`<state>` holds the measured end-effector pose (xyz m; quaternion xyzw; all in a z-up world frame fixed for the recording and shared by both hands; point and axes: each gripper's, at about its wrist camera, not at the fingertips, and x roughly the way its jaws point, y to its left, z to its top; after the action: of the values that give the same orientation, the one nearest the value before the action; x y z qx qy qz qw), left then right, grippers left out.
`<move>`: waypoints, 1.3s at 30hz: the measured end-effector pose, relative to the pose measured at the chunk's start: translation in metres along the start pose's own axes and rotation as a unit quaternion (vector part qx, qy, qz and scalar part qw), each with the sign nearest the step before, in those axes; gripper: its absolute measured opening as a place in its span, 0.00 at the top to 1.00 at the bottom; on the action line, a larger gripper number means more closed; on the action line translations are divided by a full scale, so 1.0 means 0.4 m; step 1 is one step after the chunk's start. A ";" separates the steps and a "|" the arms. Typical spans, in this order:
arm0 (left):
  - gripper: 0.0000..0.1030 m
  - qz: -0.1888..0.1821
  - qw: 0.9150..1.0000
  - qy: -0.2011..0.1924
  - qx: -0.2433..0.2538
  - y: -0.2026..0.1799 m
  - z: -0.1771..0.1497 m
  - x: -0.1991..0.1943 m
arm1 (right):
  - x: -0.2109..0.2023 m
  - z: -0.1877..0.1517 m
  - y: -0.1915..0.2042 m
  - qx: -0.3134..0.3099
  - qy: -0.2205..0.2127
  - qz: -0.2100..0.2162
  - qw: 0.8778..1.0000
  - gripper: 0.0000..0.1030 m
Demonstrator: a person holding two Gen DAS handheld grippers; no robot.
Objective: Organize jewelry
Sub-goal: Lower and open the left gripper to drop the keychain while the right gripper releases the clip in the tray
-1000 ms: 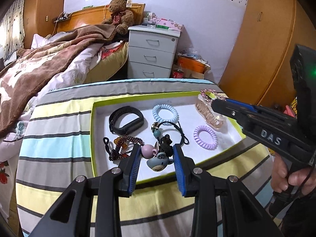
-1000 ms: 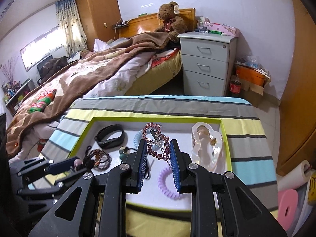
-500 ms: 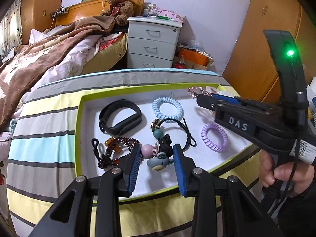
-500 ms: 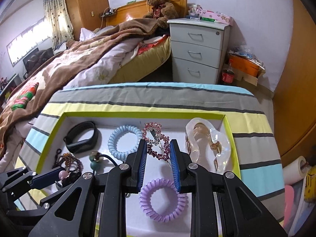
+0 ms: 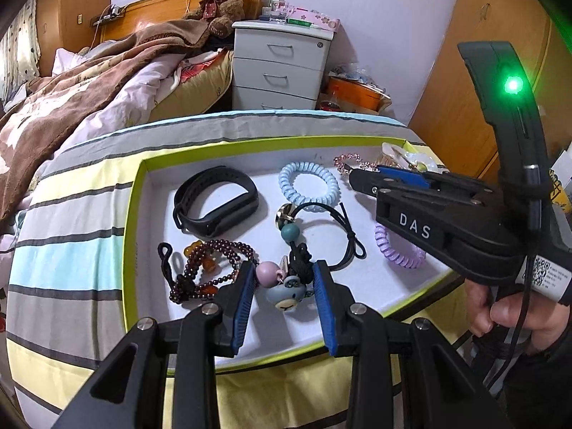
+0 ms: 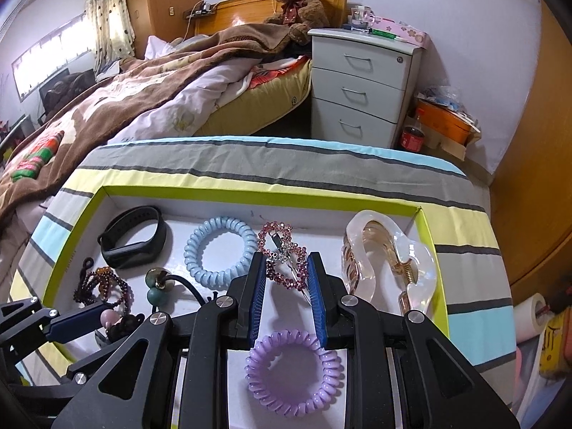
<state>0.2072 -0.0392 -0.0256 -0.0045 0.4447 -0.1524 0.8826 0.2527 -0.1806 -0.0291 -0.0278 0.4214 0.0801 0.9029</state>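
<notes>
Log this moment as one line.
left gripper: jaws shut on charm hair tie | right gripper: jaws shut on pink rhinestone clip | both over green-rimmed tray

Black tongs (image 5: 285, 279); blue pads (image 5: 244, 300); silver screws; "DAS" label (image 5: 414, 225)

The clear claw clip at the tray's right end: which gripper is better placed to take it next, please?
Right. The right gripper sits just beside the clear claw clip, though it holds a pink rhinestone clip. The left gripper grips a charm hair tie far across the tray.
</notes>
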 end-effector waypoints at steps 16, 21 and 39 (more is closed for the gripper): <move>0.61 -0.001 1.000 0.004 -0.001 0.002 0.000 0.010 | 0.011 -0.001 0.020 -0.020 0.000 -0.007 1.000 0.76; 0.59 -0.002 1.000 0.004 -0.001 0.003 0.000 0.012 | 0.011 -0.002 0.019 -0.020 0.000 -0.006 1.000 0.76; 0.47 0.000 1.000 -0.002 0.004 -0.003 0.001 0.000 | -0.008 -0.005 0.018 -0.012 -0.011 0.004 1.000 0.76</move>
<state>0.2073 -0.0404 -0.0253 -0.0009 0.4428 -0.1541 0.8833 0.2482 -0.1742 -0.0278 -0.0362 0.4101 0.0889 0.9070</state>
